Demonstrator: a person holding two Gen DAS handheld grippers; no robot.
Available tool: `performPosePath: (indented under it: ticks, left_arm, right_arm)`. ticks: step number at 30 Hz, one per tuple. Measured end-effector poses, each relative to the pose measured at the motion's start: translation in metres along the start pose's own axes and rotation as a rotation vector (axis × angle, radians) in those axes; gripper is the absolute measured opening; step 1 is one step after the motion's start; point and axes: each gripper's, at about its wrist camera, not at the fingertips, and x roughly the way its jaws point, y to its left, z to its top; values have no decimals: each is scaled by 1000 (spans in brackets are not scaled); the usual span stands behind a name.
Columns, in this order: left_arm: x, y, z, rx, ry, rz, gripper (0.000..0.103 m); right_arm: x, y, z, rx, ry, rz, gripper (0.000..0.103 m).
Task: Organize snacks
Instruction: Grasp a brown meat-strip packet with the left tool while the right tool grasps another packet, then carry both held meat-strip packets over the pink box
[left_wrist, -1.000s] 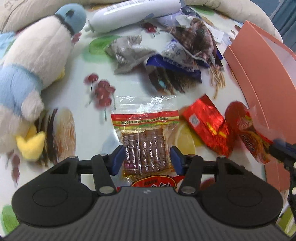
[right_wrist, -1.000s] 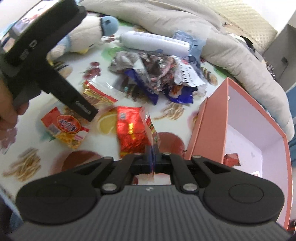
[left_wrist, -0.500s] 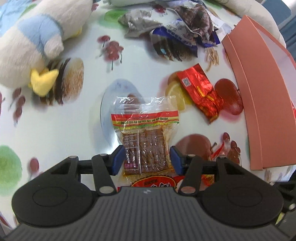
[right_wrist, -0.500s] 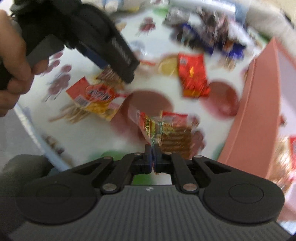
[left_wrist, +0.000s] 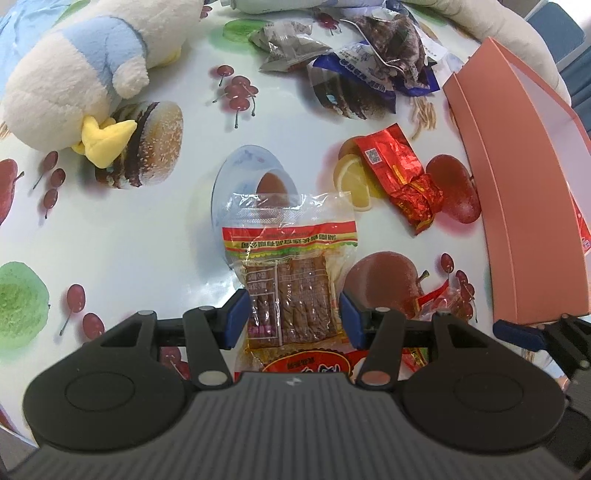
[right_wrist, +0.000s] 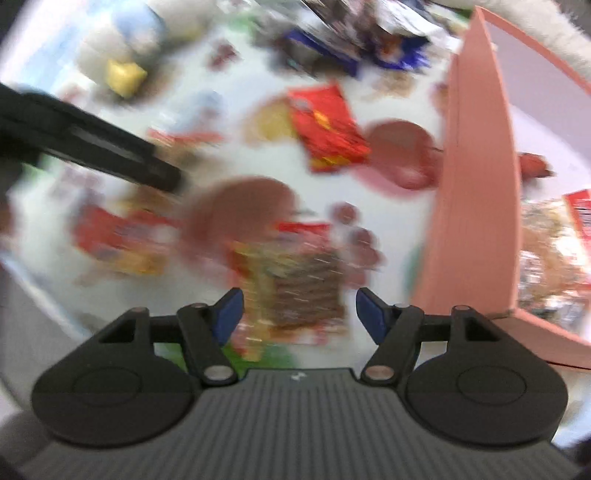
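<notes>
Right gripper (right_wrist: 297, 312) now spread wide, where half a second ago pinched tight on the corner of a clear-and-red snack packet (right_wrist: 295, 280); packet released and lying blurred on the tablecloth between the fingers, just short of the pink box (right_wrist: 476, 206) at 3 o'clock. Dropped outside the box rather than in it, so likely a regrasp or a miss, not a delivery. View heavily smeared, hence fast motion on that side. Left gripper (left_wrist: 291, 317) also spread, fingers straddling a packet of brown strip snacks (left_wrist: 291, 280) without squeezing it, same as a second ago; packet flat on the fruit-print tablecloth (left_wrist: 122, 236), overlapping a red-and-yellow pack (left_wrist: 306, 363) at 6 o'clock. Red foil pouch (left_wrist: 402, 181) untouched at 2 o'clock, beside the box wall. Pile of dark and blue wrappers (left_wrist: 358, 77) at 12 o'clock, plush penguin (left_wrist: 85, 70) at 10 o'clock. Several snacks already inside the box at far right of the right view. Much left to collect.
</notes>
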Motion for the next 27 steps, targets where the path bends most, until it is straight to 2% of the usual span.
performPosePath:
  ticks: [5,8,9,12,15,19,27]
  left_arm:
    - [2,-1,-3,-7,-1,-9,59]
    - [1,-1,-5,-18,0,-14,59]
    - [0,0,-3,-26,0,-23,59]
    - [-6,-1,1,-22,-30,-37,59]
    - [-10,2,1,-23,-84,-22,59]
    - [-14,12,-6,-78,-144,-20,59]
    - [-16,18,-30,-57,-252,-32,59]
  right_arm:
    - [18,-5,1,83,8,5,68]
    - [24,-11,0,135,15,40,67]
    - [23,-10,0,117,7,44,60]
    - [21,-12,-1,96,-12,66,55]
    - [15,-11,-2,54,-72,85,54]
    - [11,-12,-4,10,-162,97,54]
    - [-1,-18,-21,80,-310,95,54]
